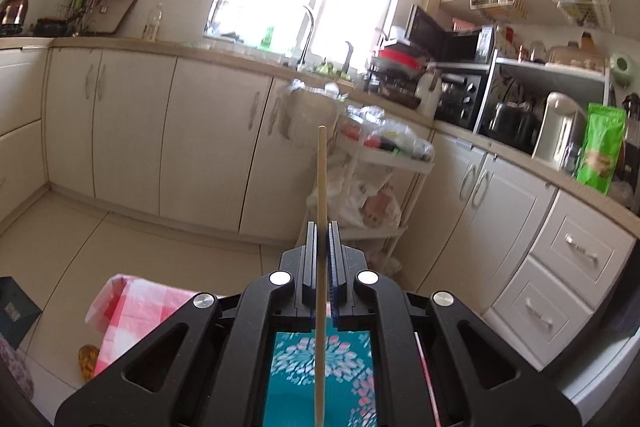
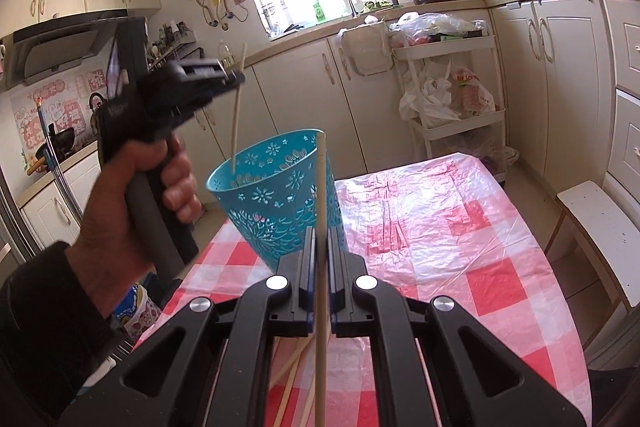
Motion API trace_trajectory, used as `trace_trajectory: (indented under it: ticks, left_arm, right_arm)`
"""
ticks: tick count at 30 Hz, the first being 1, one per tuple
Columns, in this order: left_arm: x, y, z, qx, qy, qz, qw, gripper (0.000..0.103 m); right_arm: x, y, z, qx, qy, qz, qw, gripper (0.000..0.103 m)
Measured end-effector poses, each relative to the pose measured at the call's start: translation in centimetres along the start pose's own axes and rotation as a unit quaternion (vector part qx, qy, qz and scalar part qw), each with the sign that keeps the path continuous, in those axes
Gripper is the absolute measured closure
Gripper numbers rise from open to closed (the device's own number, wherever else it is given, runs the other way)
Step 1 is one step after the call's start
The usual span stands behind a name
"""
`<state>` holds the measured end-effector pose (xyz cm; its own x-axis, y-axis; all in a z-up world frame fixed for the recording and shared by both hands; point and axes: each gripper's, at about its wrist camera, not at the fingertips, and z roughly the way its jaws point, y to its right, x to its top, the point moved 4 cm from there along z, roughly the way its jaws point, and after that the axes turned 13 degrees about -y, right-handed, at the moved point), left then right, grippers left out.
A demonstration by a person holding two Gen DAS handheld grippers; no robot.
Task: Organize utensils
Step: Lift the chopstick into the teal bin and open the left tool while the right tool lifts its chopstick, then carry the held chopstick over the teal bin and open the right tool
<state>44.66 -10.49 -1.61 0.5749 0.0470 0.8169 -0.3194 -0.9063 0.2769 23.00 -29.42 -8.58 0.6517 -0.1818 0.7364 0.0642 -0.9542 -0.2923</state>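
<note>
My left gripper (image 1: 322, 229) is shut on a pale wooden chopstick (image 1: 321, 171) that stands nearly upright. Under it shows the teal perforated cup (image 1: 320, 367). In the right wrist view a hand holds the left gripper (image 2: 239, 77) above the cup (image 2: 280, 203). Its chopstick (image 2: 237, 115) hangs with the lower end just inside the cup's rim. My right gripper (image 2: 320, 233) is shut on a second chopstick (image 2: 320, 179), upright just in front of the cup. A few loose chopsticks (image 2: 292, 367) lie on the table beneath the right gripper.
The cup stands on a table with a pink checked plastic cloth (image 2: 440, 227). A white cart (image 2: 448, 51) loaded with plastic bags stands beyond the table's far end. To the right is a white stool (image 2: 600, 227). Cabinets (image 1: 200, 139) line the walls.
</note>
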Motion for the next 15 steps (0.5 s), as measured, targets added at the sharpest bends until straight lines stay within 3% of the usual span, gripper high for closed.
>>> trace_trajectory:
  ticks: [10, 13, 15]
  left_arm:
    - [-2.6, -1.3, 0.2, 0.022, -0.039, 0.015, 0.9989, 0.097]
    - [-3.3, -2.1, -1.5, 0.024, -0.036, 0.009, 0.9990, 0.085]
    - [-4.0, -2.9, -3.0, 0.029, -0.030, -0.004, 0.9991, 0.065]
  right_arm:
    - [1.1, -0.9, -0.3, 0.002, 0.014, -0.010, 1.000, 0.097]
    - [1.7, -1.3, -0.4, 0.008, 0.023, -0.012, 1.000, 0.097]
    - [2.4, -1.8, -0.6, 0.013, 0.034, -0.015, 0.999, 0.097]
